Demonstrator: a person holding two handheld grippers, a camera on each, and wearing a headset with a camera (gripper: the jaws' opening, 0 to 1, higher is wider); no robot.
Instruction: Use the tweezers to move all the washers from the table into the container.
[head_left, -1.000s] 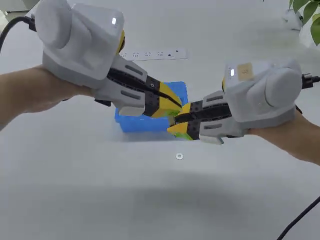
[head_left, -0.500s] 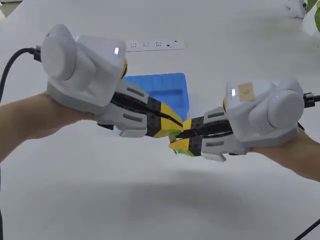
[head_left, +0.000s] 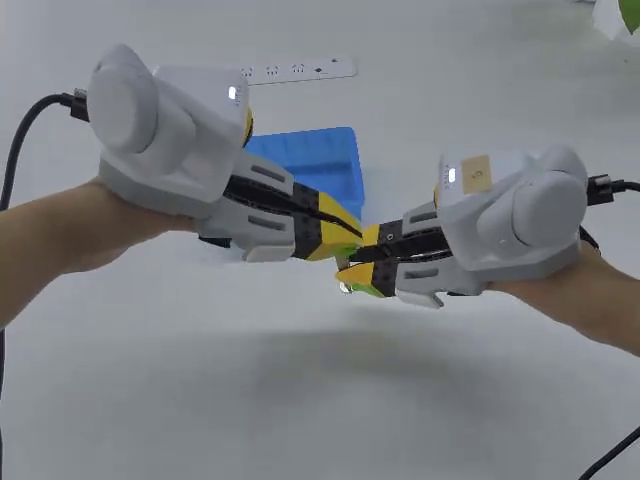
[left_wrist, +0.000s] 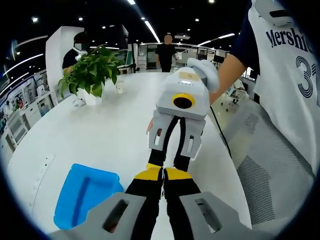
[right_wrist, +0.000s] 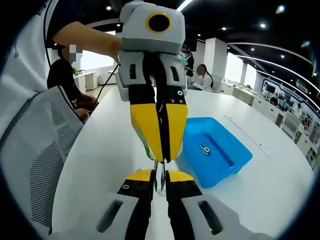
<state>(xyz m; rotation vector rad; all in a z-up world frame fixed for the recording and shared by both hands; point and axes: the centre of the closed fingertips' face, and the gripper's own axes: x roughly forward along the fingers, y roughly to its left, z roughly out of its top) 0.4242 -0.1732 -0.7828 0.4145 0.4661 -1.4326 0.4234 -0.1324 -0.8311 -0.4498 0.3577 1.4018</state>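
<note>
The two grippers meet tip to tip above the white table, just in front of the blue container (head_left: 318, 165). My right gripper (head_left: 350, 274) is shut on thin metal tweezers (right_wrist: 160, 183), which stick up between its yellow tips (right_wrist: 160, 176). My left gripper (head_left: 352, 230) is shut, and its yellow jaws (right_wrist: 161, 150) point straight down at the tweezers' end. In the left gripper view its own tips (left_wrist: 163, 175) face the right gripper (left_wrist: 171, 161). One washer (right_wrist: 205, 149) lies inside the container (right_wrist: 234, 164). The table right under the tips is hidden.
A white power strip (head_left: 300, 70) lies beyond the container. A potted plant (left_wrist: 92, 75) stands at the table's far end. A mesh chair (right_wrist: 40, 150) is beside the table, and people stand in the background. Bare table lies toward me.
The head view has shifted, so the container now sits further back. The grippers have drawn tip to tip. The washer seen on the table a second ago is now covered by them.
</note>
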